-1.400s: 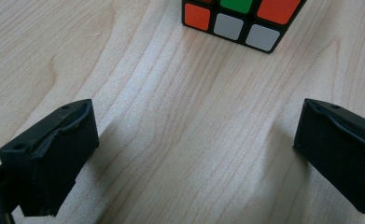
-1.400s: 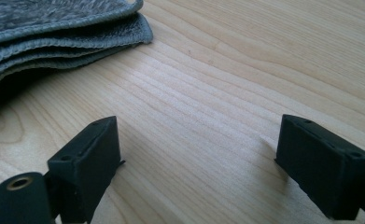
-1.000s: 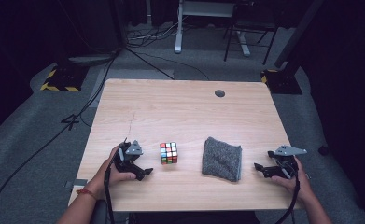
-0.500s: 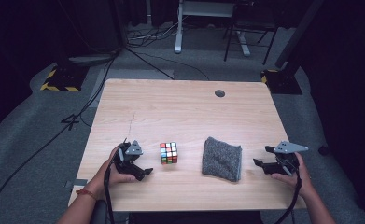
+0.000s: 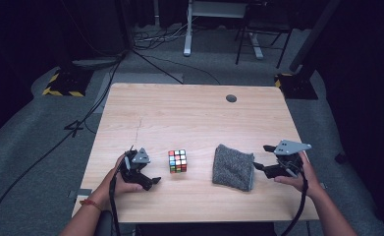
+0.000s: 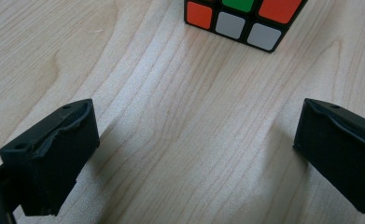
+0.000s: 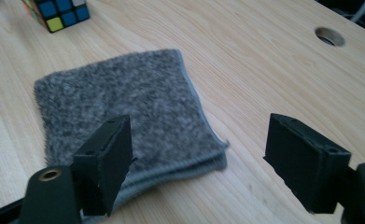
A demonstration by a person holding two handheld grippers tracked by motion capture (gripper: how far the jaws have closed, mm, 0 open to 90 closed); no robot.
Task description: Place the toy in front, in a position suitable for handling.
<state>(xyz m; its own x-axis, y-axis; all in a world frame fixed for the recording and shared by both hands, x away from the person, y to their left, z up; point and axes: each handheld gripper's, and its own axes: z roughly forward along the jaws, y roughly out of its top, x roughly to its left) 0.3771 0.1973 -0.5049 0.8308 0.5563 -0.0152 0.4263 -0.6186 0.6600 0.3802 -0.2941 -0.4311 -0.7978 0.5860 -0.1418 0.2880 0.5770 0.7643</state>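
Observation:
A scrambled Rubik's cube (image 5: 178, 161) rests on the wooden table (image 5: 189, 118) near its front edge, and its lower face shows at the top of the left gripper view (image 6: 243, 18). My left gripper (image 5: 148, 172) lies just left of the cube, open, with bare wood between its jaws (image 6: 196, 140). A folded grey cloth (image 5: 233, 167) lies flat to the right of the cube. My right gripper (image 5: 262, 157) hovers at the cloth's right edge, open and empty, its jaws spread over the near corner of the cloth (image 7: 124, 102).
A round cable hole (image 5: 231, 98) sits in the table's far right part. Cables, a desk frame (image 5: 187, 29) and black-and-yellow striped floor plates (image 5: 62, 83) lie on the floor beyond the table. The cube's corner (image 7: 59, 14) shows past the cloth.
My right gripper has shifted slightly left toward the cloth's edge. The left gripper, cube and cloth have stayed where they were.

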